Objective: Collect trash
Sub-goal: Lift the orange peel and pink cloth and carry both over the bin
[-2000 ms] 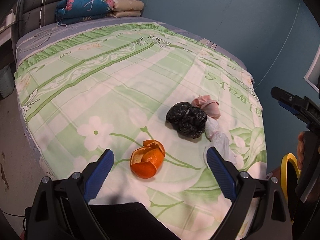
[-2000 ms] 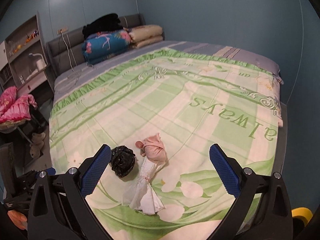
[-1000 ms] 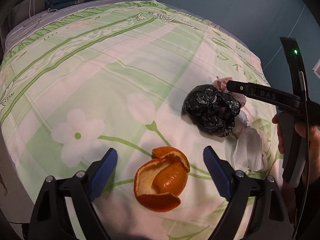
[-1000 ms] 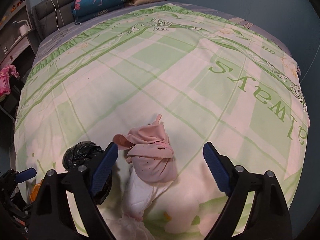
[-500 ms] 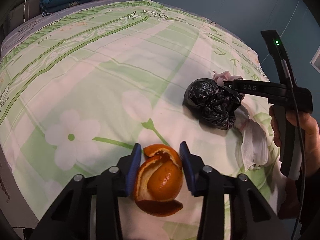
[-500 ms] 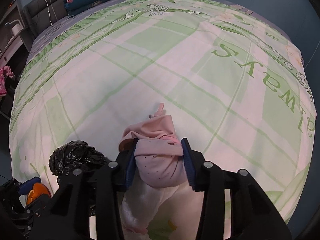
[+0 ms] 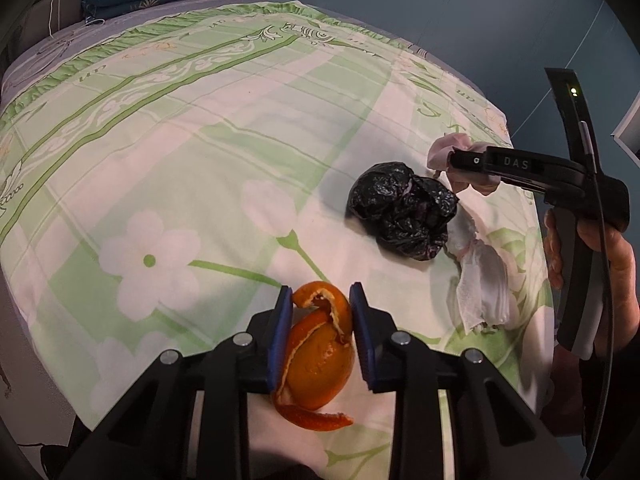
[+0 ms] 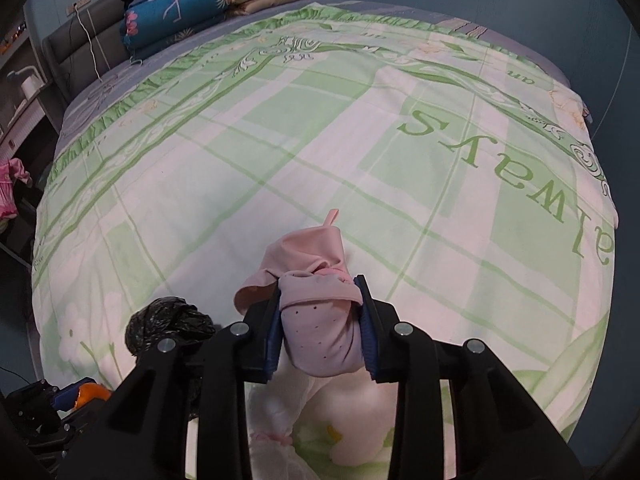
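Note:
My left gripper (image 7: 319, 296) is shut on an orange peel (image 7: 320, 354) at the near edge of the bed. My right gripper (image 8: 319, 285) is shut on a pink crumpled wrapper (image 8: 316, 320). The wrapper also shows in the left wrist view (image 7: 448, 148), pinched by the right gripper. A crumpled black plastic bag (image 7: 404, 210) lies on the quilt between the two; it also shows in the right wrist view (image 8: 166, 326). A white crumpled tissue (image 7: 482, 280) lies to the right of the black bag, under the right gripper.
The bed has a green and white flowered quilt (image 8: 280, 140). Folded blankets (image 8: 180, 12) are stacked at the headboard. A shelf unit (image 8: 20, 92) stands left of the bed. Blue walls (image 7: 440, 8) close in behind and to the right.
Both grippers came down to the bed and went from wide open to shut, the left on the orange peel, the right on the pink wrapper. The peel is squeezed narrower now.

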Demonstrator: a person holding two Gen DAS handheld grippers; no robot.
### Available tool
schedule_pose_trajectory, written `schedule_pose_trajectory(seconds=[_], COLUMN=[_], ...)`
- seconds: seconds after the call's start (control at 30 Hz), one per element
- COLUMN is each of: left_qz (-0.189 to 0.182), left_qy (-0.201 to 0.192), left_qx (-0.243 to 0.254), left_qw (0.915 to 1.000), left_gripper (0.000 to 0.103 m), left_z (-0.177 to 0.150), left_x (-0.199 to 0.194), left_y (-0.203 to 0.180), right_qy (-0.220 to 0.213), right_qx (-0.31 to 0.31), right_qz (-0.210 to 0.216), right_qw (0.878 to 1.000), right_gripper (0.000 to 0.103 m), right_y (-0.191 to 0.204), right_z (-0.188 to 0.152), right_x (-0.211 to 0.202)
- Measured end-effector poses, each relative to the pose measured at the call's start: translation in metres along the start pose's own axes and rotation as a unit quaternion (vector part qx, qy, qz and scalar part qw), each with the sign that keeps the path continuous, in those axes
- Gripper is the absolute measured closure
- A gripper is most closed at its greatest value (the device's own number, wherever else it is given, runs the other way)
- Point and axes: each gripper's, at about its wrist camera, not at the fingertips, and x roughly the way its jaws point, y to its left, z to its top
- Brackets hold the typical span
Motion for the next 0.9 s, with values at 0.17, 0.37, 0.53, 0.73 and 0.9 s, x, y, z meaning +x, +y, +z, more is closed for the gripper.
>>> schedule_pose_trajectory(seconds=[0.17, 0.37, 0.53, 0.73, 0.9], left_qz=[0.004, 0.016, 0.006, -0.01, -0.027], left_qy=[-0.017, -0.059, -0.084, -0.122, -0.145], left_qx=[-0.001, 0.028, 0.048, 0.07, 0.091], left_qw=[0.9998, 0.9977, 0.9953, 0.9901, 0.9849], left_gripper=[0.076, 0.076, 0.076, 0.076, 0.076], left_z=[-0.002, -0.008, -0.014, -0.019, -0.027], left_x=[-0.019, -0.062, -0.098, -0.14, -0.167], left_y=[-0.003, -0.027, -0.05, -0.079, -0.105], right_qy=[-0.015, -0.04, -0.074, -0.113, -0.145], right_qx=[0.02, 0.033, 0.037, 0.047, 0.053], right_qz=[0.018, 0.04, 0.049, 0.058, 0.062], right_qw=[1.0, 0.998, 0.995, 0.991, 0.986], right_gripper=[0.072, 0.072, 0.072, 0.072, 0.072], right_y=[-0.005, -0.011, -0.019, -0.034, -0.044], right_z=[-0.002, -0.017, -0.038, -0.066, -0.092], right_x=[-0.028, -0.075, -0.122, -0.182, -0.232])
